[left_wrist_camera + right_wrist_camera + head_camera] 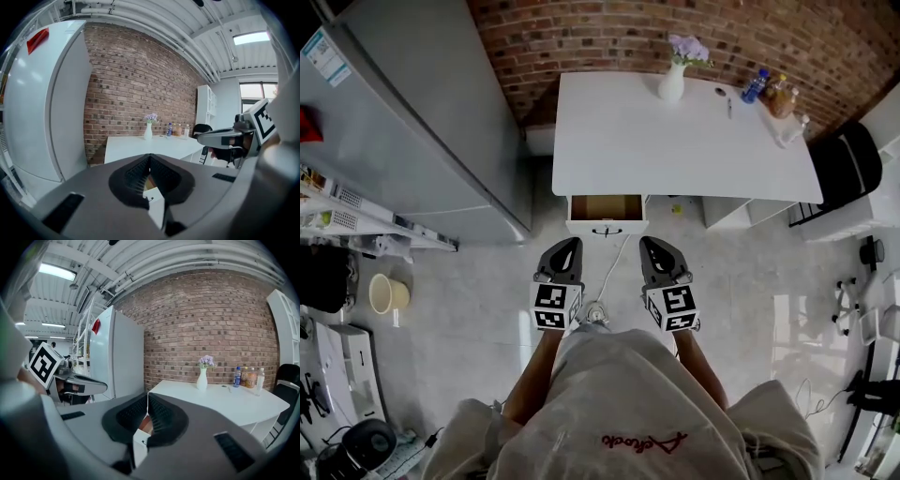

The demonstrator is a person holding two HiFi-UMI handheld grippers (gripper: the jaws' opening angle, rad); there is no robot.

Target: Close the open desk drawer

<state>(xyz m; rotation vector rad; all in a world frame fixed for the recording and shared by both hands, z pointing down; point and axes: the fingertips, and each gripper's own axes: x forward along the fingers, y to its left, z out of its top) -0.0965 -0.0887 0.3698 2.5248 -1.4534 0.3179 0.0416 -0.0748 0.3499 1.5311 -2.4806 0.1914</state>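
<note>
Closest in, my pale shirt (647,403) with its red script filled the bottom of the head view, and from it my two forearms stretched toward 12 o'clock, each ending in a marker cube (555,307). There was my left gripper (571,244), jaws clenched tight, pads meeting with nothing between them. My right gripper (649,242) sat at its 3 o'clock, squeezed together the same way and just as empty. Both pointed to 12 o'clock, side by side, with a gap between them. Dead ahead at 12 o'clock was the drawer (607,206), pulled out from under the left part of the white desk (675,141). Its brown inside was on show, and its white front with the dark handle (607,230) faced me. My tips were near that front but clear of it, one lined up with each end, no contact at all. A pale cable (617,262) trailed over the grey floor (469,309) between my grippers. Up on the desktop a white vase (672,82) of purple flowers stood at the far edge, and a few bottles (769,91) were at its 3 o'clock. The grey fridge (422,122) loomed at 10 o'clock, the brick wall (609,37) ran behind the desk, and a black chair (848,159) sat at 2 o'clock, past the desk's right end.
</note>
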